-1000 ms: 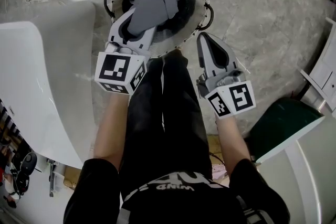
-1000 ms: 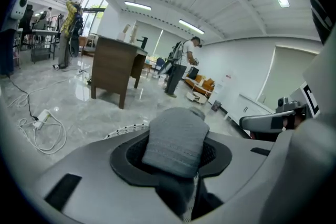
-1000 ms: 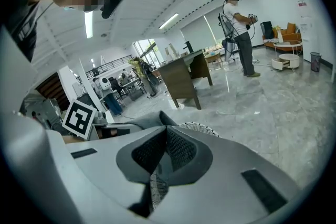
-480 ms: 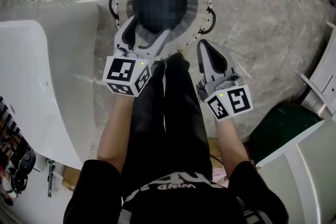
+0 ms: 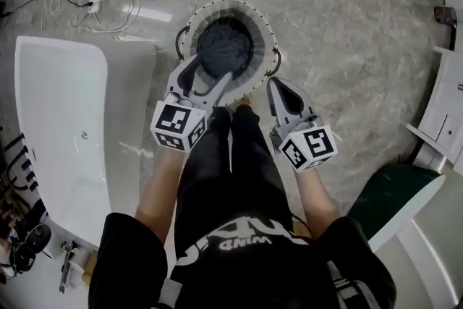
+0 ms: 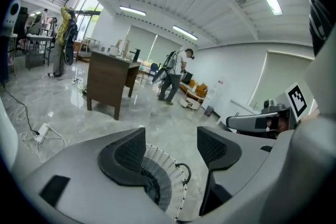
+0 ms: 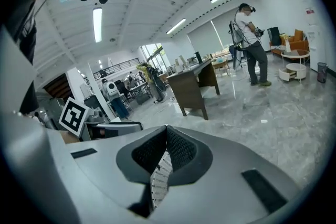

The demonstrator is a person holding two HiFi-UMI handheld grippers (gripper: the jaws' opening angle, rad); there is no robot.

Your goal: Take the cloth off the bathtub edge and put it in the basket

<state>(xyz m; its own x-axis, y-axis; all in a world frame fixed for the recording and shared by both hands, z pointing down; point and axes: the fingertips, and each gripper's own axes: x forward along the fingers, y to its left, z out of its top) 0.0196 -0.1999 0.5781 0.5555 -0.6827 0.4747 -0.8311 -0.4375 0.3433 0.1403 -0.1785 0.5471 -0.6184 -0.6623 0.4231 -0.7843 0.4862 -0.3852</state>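
Cloth (image 5: 225,47) released into basket (image 5: 266,40) since earlier — left tongs (image 6: 170,147) just opened wide, empty; right tongs (image 7: 166,132) closed, empty.

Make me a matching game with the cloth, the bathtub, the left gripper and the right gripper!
Things:
1. cloth
2. bathtub
3. left gripper
4. right gripper

States:
A. jaws together
B. in the basket
C. jaws apart, nothing between them
D. white, at the left of the head view

Pairs: 1-B, 2-D, 3-C, 4-A.
The left gripper's jaws have just opened wide, then eased in slightly, with nothing between them.
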